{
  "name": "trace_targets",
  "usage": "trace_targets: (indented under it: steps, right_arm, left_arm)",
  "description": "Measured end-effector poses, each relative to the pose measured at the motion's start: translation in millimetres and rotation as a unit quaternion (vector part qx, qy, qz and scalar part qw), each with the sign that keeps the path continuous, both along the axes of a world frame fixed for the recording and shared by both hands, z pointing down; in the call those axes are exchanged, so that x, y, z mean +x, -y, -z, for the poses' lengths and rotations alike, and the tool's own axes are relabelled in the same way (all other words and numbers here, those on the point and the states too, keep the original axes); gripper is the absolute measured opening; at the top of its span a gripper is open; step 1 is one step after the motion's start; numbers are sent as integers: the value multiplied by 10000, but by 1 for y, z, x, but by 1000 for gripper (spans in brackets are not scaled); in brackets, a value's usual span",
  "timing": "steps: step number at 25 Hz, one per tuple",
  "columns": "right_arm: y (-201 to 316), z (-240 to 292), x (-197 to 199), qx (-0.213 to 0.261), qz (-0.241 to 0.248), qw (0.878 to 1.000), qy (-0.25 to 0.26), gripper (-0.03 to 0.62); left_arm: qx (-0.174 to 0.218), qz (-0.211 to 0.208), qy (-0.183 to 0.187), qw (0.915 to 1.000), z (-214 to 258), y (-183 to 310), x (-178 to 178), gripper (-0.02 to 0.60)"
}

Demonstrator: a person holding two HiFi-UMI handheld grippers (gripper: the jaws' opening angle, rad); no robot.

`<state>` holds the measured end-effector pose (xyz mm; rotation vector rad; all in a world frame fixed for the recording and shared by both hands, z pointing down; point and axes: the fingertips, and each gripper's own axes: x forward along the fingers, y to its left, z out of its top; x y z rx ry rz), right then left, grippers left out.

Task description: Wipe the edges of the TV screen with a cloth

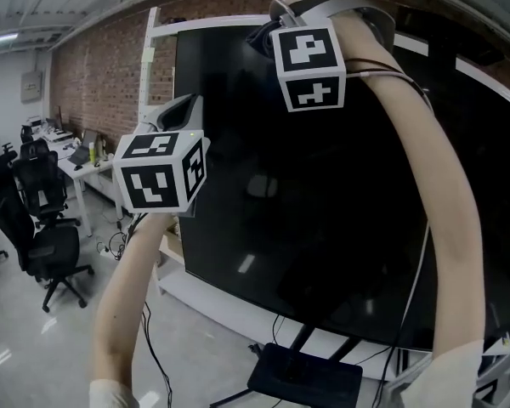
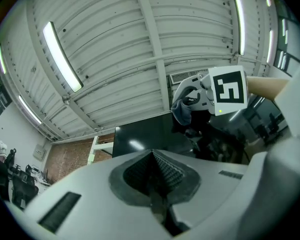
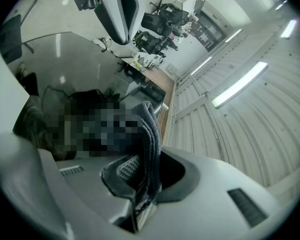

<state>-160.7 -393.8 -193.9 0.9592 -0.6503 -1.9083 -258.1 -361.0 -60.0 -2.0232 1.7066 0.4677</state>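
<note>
Cloth [image 3: 149, 134], dark grey and folded into a thick ridge, is pinched between the jaws of the right gripper [image 3: 142, 160], which are closed tight on it with the fold standing up past the pads. From the head view the right gripper [image 1: 272, 34] is raised high on an outstretched bare forearm [image 1: 438, 194], and the cloth [image 1: 262, 37] sits at the top edge of the TV screen [image 1: 323, 219], not far from its upper left corner; whether the fabric presses on the frame cannot be told. The TV screen is large, black and glossy, set in a white frame on a stand with a dark base plate [image 1: 306, 377] on the floor. The left gripper [image 1: 185, 107] is held lower and to the left, in front of the screen's left edge and apart from it. In its own view the left gripper [image 2: 152, 166] has its ribbed pads closed against each other with nothing between them, and beyond them the TV screen [image 2: 145, 134] shows under a corrugated ceiling with strip lights [image 2: 62, 56], the cloth [image 2: 182, 109] hanging from the right gripper at the screen's upper edge. A brick wall [image 1: 102, 62] runs behind the TV, with black office chairs [image 1: 47, 228] and a desk [image 1: 89, 170] off to the left.
</note>
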Motion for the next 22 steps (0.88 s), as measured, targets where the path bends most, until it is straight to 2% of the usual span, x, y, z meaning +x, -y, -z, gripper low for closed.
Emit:
trace_targets:
  steps: [5,9,13,16,22]
  right_arm:
    - [18,-6,-50,-49,123,9999,-3,49]
    - [29,-8,-88,-2,-70,10000,27,49]
    - [43,-5,-121,-5,-291,9995,83,49]
    - [54,-5,-137,8,-503,9986,163,49]
    - [64,-4,-159,9,-722,9972,208,49]
  left_arm:
    - [-46,-73,25,10000,-11,27,-41,15]
    - [176,-300,-95,9994,3,39,-79,15]
    - [241,-501,157,9983,21,49,-106,15]
    - [281,-677,326,9968,30,51,-126,15]
    - [217,-870,344,9954,28,60,-156,15]
